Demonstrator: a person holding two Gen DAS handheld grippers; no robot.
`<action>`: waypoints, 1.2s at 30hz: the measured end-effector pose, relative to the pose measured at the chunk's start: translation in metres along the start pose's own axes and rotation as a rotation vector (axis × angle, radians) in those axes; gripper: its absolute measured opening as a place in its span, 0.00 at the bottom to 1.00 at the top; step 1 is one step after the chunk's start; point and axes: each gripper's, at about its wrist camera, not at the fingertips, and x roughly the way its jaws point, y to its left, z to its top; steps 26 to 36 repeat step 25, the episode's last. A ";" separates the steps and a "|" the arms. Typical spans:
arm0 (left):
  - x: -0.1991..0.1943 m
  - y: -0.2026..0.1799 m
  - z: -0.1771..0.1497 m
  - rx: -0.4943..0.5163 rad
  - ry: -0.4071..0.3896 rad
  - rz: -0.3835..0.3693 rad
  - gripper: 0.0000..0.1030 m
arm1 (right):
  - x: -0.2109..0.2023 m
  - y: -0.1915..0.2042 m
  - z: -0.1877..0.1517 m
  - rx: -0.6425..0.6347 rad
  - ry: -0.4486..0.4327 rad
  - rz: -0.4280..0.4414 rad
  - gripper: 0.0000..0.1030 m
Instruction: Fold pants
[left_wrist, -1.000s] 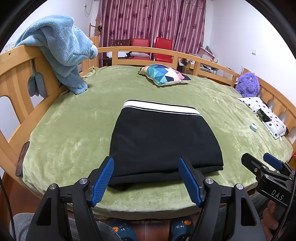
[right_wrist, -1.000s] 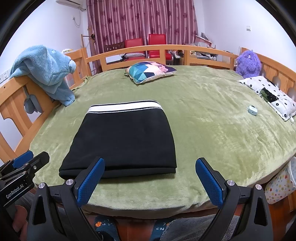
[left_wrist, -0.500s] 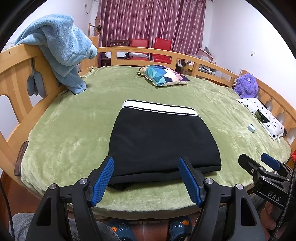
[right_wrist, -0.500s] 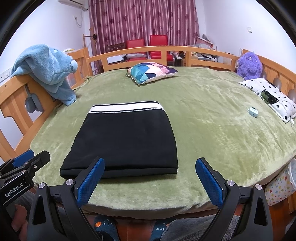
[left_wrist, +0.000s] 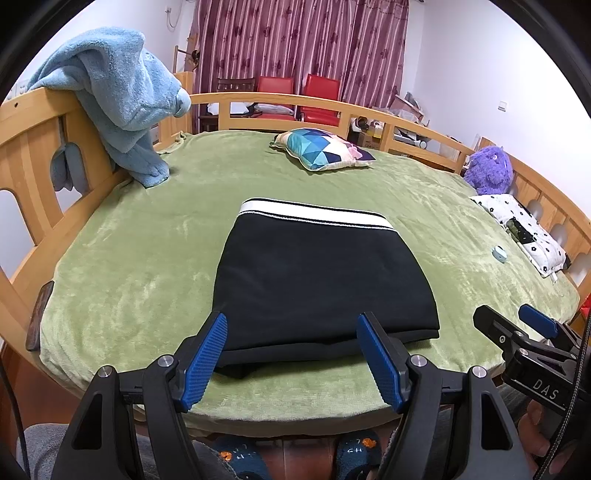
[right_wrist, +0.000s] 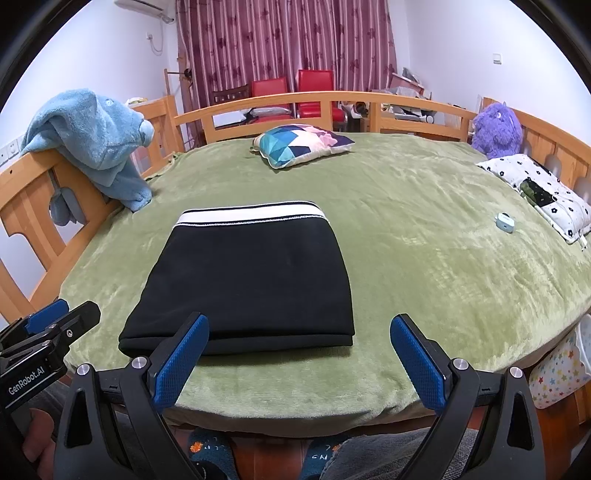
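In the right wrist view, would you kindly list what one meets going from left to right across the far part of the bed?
Blue towel draped over the rail → patterned cushion → purple plush toy; nearer, toward the right edge, small light-blue case → flower-print pillow.

pants (left_wrist: 325, 280) 1 | grippers (left_wrist: 291, 354) (right_wrist: 295, 354) 2 | pillows (left_wrist: 325, 149) (left_wrist: 524, 229) 2 | red chairs (left_wrist: 275, 90) 2

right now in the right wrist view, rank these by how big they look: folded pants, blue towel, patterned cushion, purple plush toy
1. folded pants, though nearest the camera
2. blue towel on the bed rail
3. patterned cushion
4. purple plush toy

The cushion and the toy sit far back, so their true sizes are unsure.
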 end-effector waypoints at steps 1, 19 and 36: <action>0.000 0.000 0.000 0.000 0.000 0.000 0.69 | 0.000 0.000 0.000 0.000 0.001 0.000 0.95; 0.000 -0.003 0.000 -0.008 0.000 -0.014 0.69 | 0.003 -0.004 0.000 0.007 -0.004 -0.004 0.95; 0.001 -0.008 0.000 -0.013 0.000 -0.012 0.69 | 0.005 -0.006 0.001 0.008 -0.008 -0.007 0.95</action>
